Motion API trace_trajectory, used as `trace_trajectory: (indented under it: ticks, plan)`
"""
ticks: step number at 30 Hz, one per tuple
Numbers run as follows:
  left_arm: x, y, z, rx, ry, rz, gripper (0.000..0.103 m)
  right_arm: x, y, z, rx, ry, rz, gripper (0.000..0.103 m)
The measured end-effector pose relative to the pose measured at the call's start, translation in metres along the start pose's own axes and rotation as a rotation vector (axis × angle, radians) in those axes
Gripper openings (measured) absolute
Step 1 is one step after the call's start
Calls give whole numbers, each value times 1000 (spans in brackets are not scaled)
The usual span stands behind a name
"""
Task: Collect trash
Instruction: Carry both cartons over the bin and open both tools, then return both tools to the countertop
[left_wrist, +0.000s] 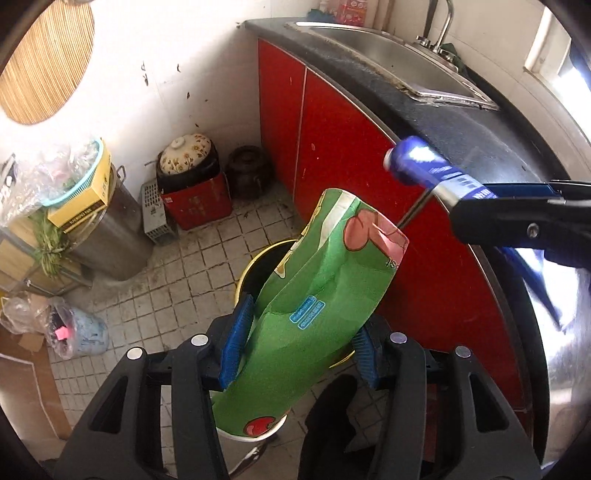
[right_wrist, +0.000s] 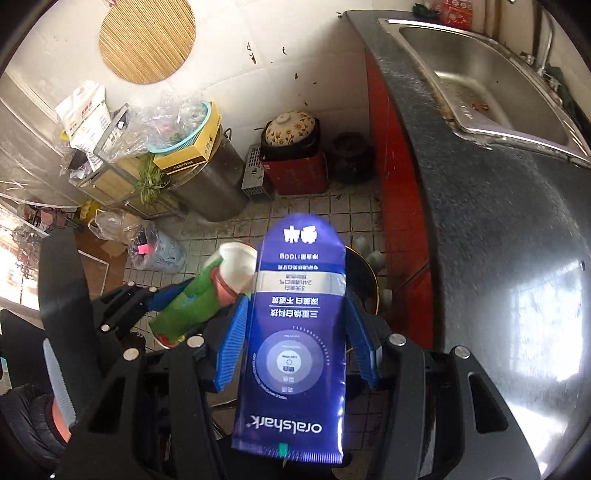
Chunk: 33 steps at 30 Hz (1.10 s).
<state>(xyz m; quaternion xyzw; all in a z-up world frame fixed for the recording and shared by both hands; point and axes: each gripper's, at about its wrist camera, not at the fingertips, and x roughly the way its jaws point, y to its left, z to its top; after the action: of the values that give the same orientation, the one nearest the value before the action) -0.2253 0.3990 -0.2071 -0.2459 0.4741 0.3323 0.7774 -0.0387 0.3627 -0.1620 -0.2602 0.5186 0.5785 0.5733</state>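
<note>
Through the left wrist camera, the left tongs (left_wrist: 299, 343) are gripping a crushed green paper cup (left_wrist: 314, 302), its two blue pads (left_wrist: 236, 339) pressing in on the sides so the cup is sticking forward and upward out of the grasp. Directly beyond the tongs and below the cup, a yellow-rimmed bin (left_wrist: 255, 269) with a dark inside is standing on the tiled floor (left_wrist: 173, 291). To the right of the tongs, the right tongs (left_wrist: 517, 218) are reaching in from the edge, clamping a blue toothpaste tube (left_wrist: 424, 166) whose capped end is pointing up and to the left. Further right, red cabinet doors (left_wrist: 351, 155) are running under a dark surface (left_wrist: 480, 125) with a steel sink (left_wrist: 391, 51) set in it. Far ahead to the left, a steel pot (left_wrist: 114, 236) is standing on the floor (a yellow box is resting on top of it).

Through the right wrist camera, the right tongs (right_wrist: 295, 343) are clamping the toothpaste tube (right_wrist: 299, 332) between their blue pads, the flat tube lying lengthwise along the tongs with its crimped end nearest the camera. Just left of them, the left tongs (right_wrist: 162, 299) are holding the green cup (right_wrist: 199, 295), its white mouth facing forward. The bin's rim (right_wrist: 369, 273) is peeking out just right of the tube, ahead of the tongs. The dark surface (right_wrist: 498, 258) is filling the right side.
</note>
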Motion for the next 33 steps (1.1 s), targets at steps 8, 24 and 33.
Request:
trace_trajectory:
  ticks: [8, 24, 33]
  plan:
    - [22, 3, 2, 13, 24, 19, 88, 3, -9, 6, 15, 7, -12, 71]
    - [-33, -77, 15, 193, -34, -61, 96, -127, -77, -78, 255, -219, -204, 83]
    - [-71, -237, 8, 563, -51, -299, 96, -262, -162, -246, 696, -375, -507, 83]
